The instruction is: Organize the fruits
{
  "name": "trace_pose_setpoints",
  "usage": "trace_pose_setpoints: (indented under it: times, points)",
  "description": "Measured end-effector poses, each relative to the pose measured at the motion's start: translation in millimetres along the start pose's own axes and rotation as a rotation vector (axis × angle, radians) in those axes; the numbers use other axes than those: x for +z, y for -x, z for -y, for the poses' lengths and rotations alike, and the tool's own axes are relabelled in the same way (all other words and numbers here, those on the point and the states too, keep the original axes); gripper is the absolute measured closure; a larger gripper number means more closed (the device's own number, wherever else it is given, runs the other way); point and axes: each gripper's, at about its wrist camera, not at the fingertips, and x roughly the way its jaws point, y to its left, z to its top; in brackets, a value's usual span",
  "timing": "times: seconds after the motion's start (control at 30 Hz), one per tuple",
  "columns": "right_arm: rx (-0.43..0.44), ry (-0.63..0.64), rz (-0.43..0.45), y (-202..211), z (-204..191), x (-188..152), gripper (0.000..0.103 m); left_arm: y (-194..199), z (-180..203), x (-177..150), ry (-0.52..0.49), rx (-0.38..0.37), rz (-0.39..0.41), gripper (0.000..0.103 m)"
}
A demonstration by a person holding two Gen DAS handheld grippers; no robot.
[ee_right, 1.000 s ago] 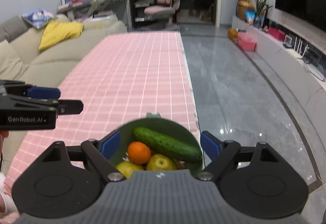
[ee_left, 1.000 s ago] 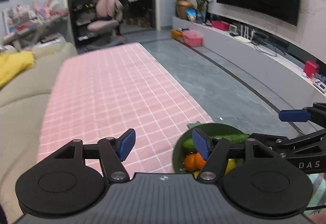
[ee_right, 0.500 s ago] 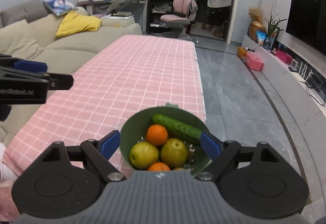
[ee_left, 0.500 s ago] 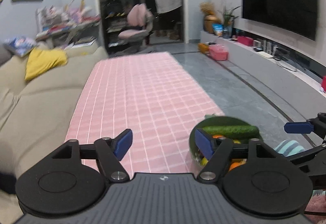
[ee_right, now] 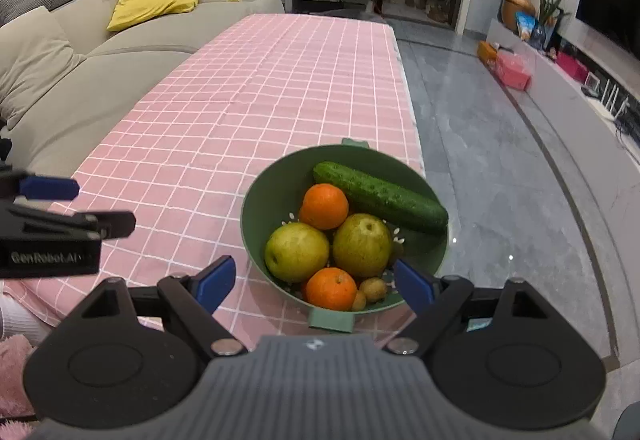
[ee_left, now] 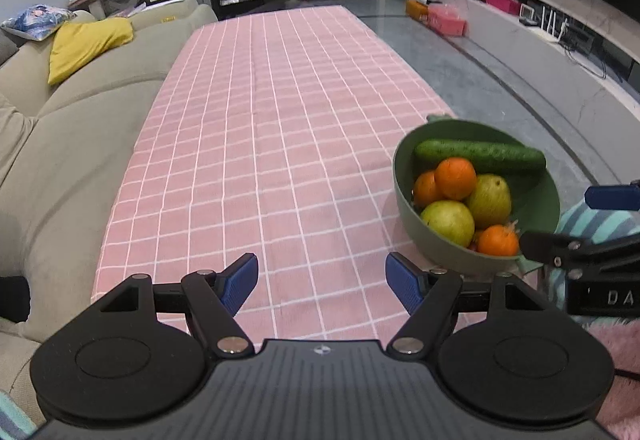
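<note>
On the pink checked tablecloth (ee_left: 280, 144), near-right corner: green bowl (ee_right: 260, 208) of fruit, sofa (ee_left: 60, 128) left, grey floor (ee_right: 500, 168) right.
Your left gripper (ee_left: 322, 282) is spread wide, empty, over bare cloth left of the bowl. Your right gripper (ee_right: 314, 280) is also wide apart, holding nothing, fingertips flanking the bowl's near rim; contact unclear. Bowl holds cucumber (ee_right: 380, 196), pears (ee_right: 362, 244), oranges (ee_right: 324, 206). It sits close to the table's right edge; cloth beyond is open.

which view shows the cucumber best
The right wrist view: the cucumber lies full length across the far side of the bowl, near the centre of the frame, with nothing covering it. The left wrist view shows it too, but off to the right, with an orange hiding part of its near edge.
</note>
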Motion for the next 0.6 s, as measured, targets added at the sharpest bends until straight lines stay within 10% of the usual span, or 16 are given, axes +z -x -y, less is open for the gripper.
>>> trace_pose_setpoints:
  times: [0.6]
  points:
    - [0.01, -0.016, -0.007, -3.3, 0.5, 1.2, 0.02, 0.1, -1.6, -2.0, 0.013, 0.003, -0.017, 0.017]
